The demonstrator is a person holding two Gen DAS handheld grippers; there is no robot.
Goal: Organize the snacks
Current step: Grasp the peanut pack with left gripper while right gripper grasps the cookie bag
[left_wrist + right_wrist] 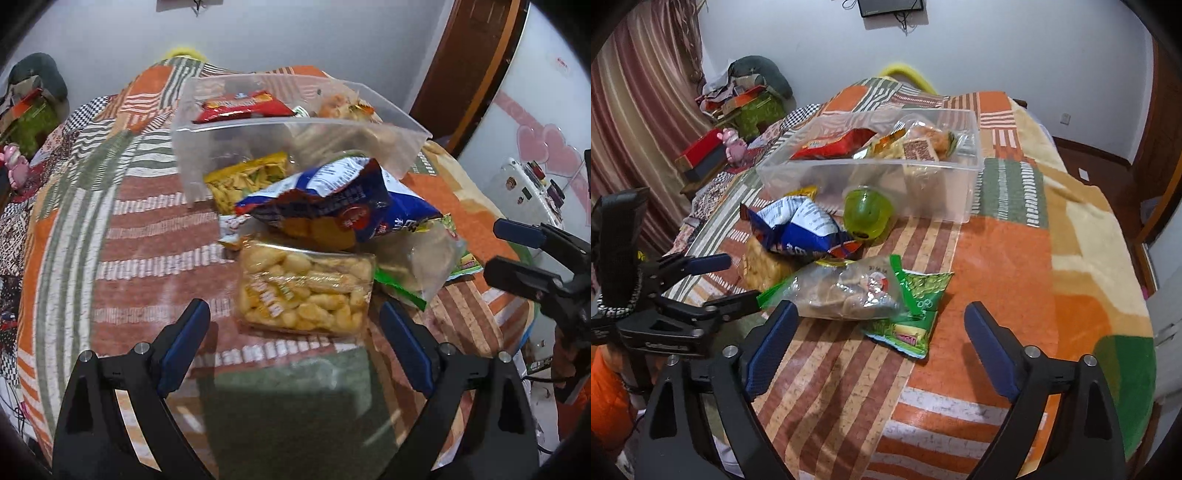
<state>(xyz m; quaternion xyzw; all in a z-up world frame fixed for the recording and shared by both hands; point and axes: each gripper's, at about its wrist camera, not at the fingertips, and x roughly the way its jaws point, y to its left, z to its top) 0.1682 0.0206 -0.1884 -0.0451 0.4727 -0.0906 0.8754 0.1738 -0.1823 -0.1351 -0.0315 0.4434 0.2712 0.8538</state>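
A clear plastic bin (369, 147) (945, 184) stands on the patchwork table and holds a red packet (240, 105) (838, 146) and other snacks. In front of it lie a blue chip bag (332, 195) (801, 229), a clear pack of yellow puffs (306, 291), a clear bag with green edges (417, 262) (849, 288), a green packet (912, 321) and a green jelly cup (866, 214). My left gripper (295, 343) is open and empty just short of the yellow puffs. My right gripper (877, 339) is open and empty, near the clear bag and green packet.
A yellow noodle-like packet (247, 177) lies against the bin's front wall. The table's right edge drops off near a white fridge (535, 147). Boxes and a pink toy (733, 146) sit beyond the far left edge. Bare cloth lies right of the snacks (1015, 258).
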